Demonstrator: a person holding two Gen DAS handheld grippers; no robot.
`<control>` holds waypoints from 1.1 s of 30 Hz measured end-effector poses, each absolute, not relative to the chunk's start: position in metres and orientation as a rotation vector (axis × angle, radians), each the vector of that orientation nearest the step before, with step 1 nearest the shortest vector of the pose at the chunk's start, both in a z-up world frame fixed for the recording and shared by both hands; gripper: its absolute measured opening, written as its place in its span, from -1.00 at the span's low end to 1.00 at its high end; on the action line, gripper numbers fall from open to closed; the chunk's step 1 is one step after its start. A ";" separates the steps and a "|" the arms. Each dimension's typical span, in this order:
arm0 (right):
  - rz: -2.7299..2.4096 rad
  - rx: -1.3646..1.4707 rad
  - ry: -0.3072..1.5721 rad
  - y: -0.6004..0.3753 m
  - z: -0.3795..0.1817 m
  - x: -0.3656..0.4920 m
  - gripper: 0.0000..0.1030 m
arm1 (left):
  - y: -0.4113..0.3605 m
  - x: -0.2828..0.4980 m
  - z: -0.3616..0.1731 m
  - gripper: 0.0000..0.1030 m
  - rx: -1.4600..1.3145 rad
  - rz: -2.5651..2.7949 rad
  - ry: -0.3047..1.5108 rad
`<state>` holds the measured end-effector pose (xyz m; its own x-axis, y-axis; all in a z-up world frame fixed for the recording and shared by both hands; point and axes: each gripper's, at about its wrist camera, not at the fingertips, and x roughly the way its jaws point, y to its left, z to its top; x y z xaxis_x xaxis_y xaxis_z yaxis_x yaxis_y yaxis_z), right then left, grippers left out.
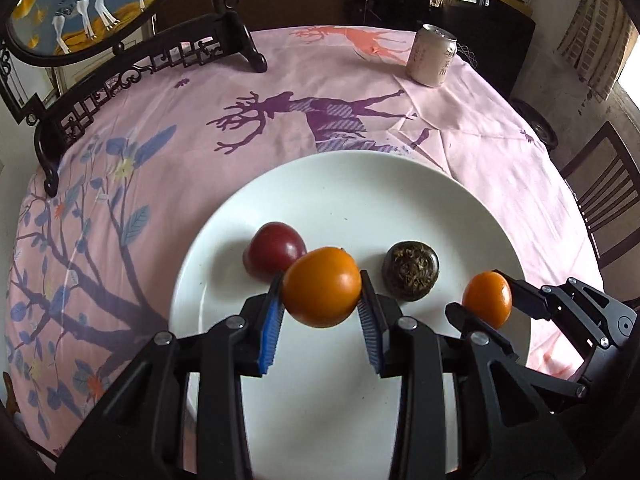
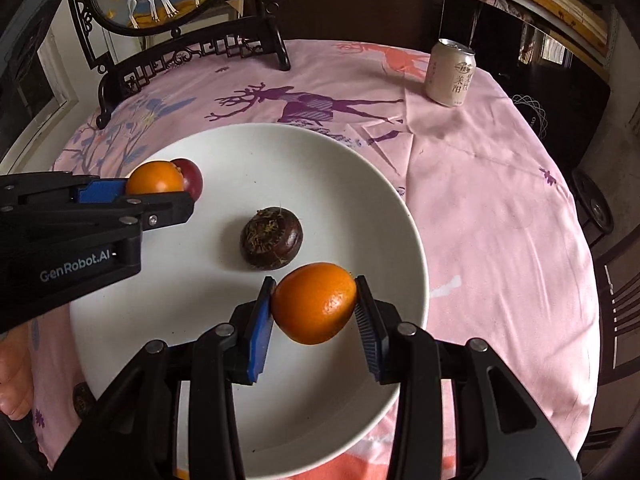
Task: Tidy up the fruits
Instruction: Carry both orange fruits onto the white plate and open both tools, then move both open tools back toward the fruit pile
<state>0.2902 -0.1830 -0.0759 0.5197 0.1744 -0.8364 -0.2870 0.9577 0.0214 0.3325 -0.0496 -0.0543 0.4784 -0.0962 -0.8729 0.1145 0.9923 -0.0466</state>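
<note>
The setting was a home dining room. A round worktop (image 1: 500, 184) carried a pink deer-print cloth (image 2: 480, 200), a white plate (image 2: 360, 168) and a drinks can (image 2: 450, 72). A carved dark-wood stand with a round painted screen (image 1: 92, 0) stood at its rear. A slatted wooden chair (image 1: 608, 196) stood alongside.
</note>
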 end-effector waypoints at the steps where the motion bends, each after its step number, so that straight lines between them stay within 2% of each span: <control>1: 0.279 -0.125 0.986 -0.183 -0.077 0.292 -0.24 | -0.051 0.336 -0.056 -0.30 0.017 -0.128 1.068; 4: 0.282 -0.138 0.977 -0.179 -0.079 0.294 -0.20 | -0.055 0.340 -0.055 -0.29 0.024 -0.119 1.053; 5: 0.277 -0.146 0.972 -0.178 -0.078 0.294 -0.03 | -0.056 0.340 -0.054 -0.26 0.022 -0.119 1.051; 6: 0.271 -0.149 0.965 -0.178 -0.075 0.293 0.13 | -0.056 0.338 -0.051 -0.05 0.017 -0.121 1.047; 8: 0.268 -0.148 0.950 -0.180 -0.064 0.286 0.14 | -0.053 0.330 -0.042 0.34 0.010 -0.125 1.026; 11: 0.267 -0.154 0.913 -0.186 -0.041 0.257 0.15 | -0.045 0.298 -0.021 0.35 0.017 -0.134 0.973; 13: 0.287 -0.141 0.887 -0.192 -0.026 0.225 0.17 | -0.036 0.266 -0.009 0.43 0.001 -0.144 0.938; 15: 0.315 -0.113 0.866 -0.196 -0.017 0.187 0.17 | -0.028 0.226 -0.002 0.71 -0.005 -0.149 0.898; 22: 0.316 -0.047 0.823 -0.198 -0.018 0.094 0.18 | -0.013 0.118 -0.016 0.71 -0.017 -0.130 0.843; 33: 0.288 -0.080 0.838 -0.191 -0.028 0.062 0.18 | 0.020 0.072 -0.027 0.71 -0.056 -0.077 0.850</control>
<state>0.0618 -0.1906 -0.0276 0.6326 0.2204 -0.7425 -0.2828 0.9582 0.0436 0.0725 0.0202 -0.0272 0.6571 -0.0907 -0.7483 0.0459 0.9957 -0.0804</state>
